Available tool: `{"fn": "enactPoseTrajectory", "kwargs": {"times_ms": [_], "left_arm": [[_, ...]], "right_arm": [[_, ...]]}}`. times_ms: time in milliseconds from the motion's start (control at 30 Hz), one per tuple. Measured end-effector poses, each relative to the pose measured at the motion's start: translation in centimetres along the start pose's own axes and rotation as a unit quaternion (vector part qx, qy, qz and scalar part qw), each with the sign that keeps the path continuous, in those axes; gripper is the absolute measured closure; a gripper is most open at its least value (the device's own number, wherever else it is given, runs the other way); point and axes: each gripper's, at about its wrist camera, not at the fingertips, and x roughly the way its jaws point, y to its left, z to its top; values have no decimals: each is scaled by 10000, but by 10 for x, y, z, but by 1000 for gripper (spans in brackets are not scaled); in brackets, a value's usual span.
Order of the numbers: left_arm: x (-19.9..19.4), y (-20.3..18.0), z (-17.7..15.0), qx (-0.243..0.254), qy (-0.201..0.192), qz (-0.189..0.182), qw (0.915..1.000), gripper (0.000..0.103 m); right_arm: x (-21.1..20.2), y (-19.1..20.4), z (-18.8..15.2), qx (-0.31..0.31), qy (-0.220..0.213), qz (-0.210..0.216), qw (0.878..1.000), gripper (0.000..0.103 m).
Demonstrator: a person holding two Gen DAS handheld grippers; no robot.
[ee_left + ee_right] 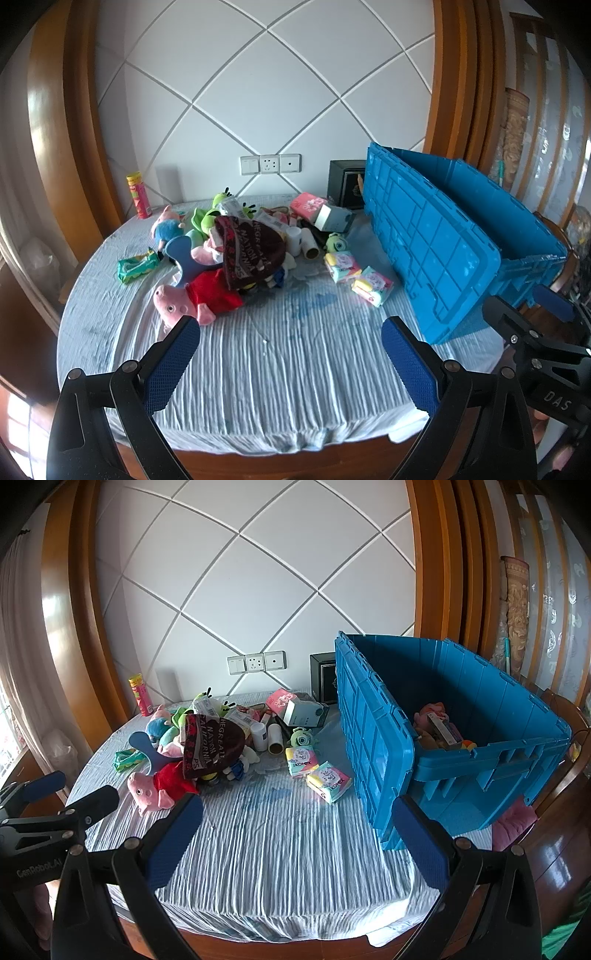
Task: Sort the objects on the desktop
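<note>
A heap of toys and packets lies mid-table: a pink pig plush in red, a brown printed beanie, a blue paddle, green frog plush, tissue packs, a small green monster toy. A blue crate stands at right, holding a few items. My left gripper and right gripper are both open and empty, above the table's near edge.
The round table has a pale blue wrinkled cloth. A red-yellow can stands at the far left, a black box at the back by wall sockets. A green wipes pack lies left of the heap.
</note>
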Motion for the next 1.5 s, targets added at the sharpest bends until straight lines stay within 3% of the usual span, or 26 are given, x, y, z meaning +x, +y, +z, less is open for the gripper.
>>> {"fn": "enactPoseTrajectory", "kwargs": {"times_ms": [667,833,1033,1200,1333,1500], "left_arm": [[9,-2,-3,-53,87,-7,9999,3],[21,1,-7,-180,169,132,9996,3],[58,50,-26,-609,563,1017,9913,3],[101,116,-42,-1018,1124,1525,9766,3],[137,162,-52,-1110,1414,1688,9691,3],[176,207,-50,-977,1436,1520,9730,3]], "right_arm": [[13,-6,3,20,99,53,9999,0],[26,-9,0,9,236,197,9995,0],[58,-3,-11,-122,309,631,9975,0],[108,17,-20,-197,808,934,9922,0],[142,35,-17,-315,918,964,9906,0],[213,61,-9,-18,1357,996,9857,0]]}}
